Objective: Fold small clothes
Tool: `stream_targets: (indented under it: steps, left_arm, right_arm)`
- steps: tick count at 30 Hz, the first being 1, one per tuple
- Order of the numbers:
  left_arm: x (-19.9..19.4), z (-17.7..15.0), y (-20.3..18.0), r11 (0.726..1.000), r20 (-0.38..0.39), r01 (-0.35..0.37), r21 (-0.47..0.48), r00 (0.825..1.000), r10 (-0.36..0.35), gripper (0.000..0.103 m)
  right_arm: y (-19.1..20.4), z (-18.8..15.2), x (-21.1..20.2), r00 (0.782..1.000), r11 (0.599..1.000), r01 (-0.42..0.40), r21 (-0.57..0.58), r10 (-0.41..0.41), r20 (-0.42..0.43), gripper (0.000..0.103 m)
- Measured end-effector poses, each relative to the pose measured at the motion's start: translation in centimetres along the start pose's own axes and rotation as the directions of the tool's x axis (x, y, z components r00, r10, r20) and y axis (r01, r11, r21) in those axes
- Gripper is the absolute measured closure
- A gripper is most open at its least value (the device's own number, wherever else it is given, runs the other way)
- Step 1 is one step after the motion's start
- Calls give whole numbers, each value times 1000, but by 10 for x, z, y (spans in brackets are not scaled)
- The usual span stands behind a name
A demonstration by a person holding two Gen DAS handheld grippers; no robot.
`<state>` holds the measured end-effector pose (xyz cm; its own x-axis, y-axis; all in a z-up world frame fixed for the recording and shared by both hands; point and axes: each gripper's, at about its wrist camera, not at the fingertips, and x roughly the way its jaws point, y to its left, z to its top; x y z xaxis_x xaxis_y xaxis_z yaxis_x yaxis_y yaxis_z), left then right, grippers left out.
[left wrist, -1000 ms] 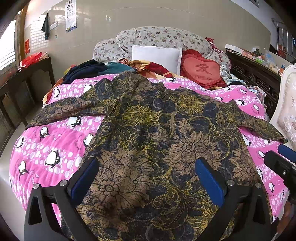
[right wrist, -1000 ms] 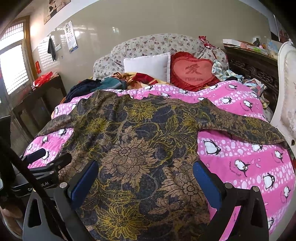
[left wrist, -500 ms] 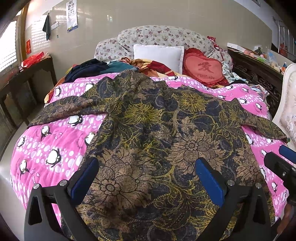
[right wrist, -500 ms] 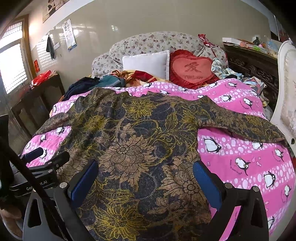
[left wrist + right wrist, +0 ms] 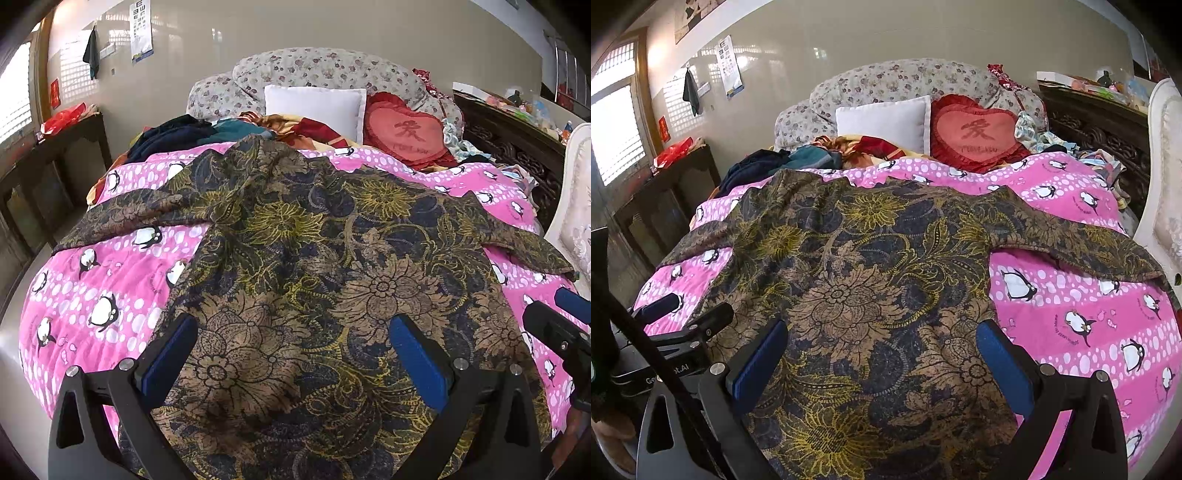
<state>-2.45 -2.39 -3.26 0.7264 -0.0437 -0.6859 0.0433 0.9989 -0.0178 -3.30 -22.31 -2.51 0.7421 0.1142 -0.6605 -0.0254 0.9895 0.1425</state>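
My left hand-held gripper (image 5: 291,354) hangs over the near hem with its blue pads spread wide apart, holding nothing. My right hand-held gripper (image 5: 879,358) is just as wide apart and empty, poised over the hem a little further to the right. Each shows at the edge of the other's view, so they sit near one another.

Below them the floral shirt (image 5: 332,266) lies spread flat on the pink penguin quilt (image 5: 110,280), collar toward the pillows, the left sleeve (image 5: 129,218) reaching toward one edge of the bed and the right sleeve (image 5: 1089,243) toward the other. Beyond it are a white pillow (image 5: 314,107), a red heart cushion (image 5: 406,133) and a heap of other clothes (image 5: 177,133).

Nothing is folded yet, I judge. To start well, I would move each gripper out to its own side seam or sleeve and pinch only the shirt's cloth, not the quilt beneath. Then I would lift low and carry the side inward evenly, so the fold line stays straight. The fabric looks thin and drapey, so it may slip or bunch if pulled quickly.
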Motion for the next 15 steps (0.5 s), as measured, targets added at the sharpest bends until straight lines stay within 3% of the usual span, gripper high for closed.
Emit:
stream_targets:
  steps: [15]
  left_arm:
    - [11, 1, 5, 1000, -14, 6, 2, 1000, -6, 0]
  right_arm:
    - [3, 5, 13, 1000, 1000, -1, -8, 0, -21, 0]
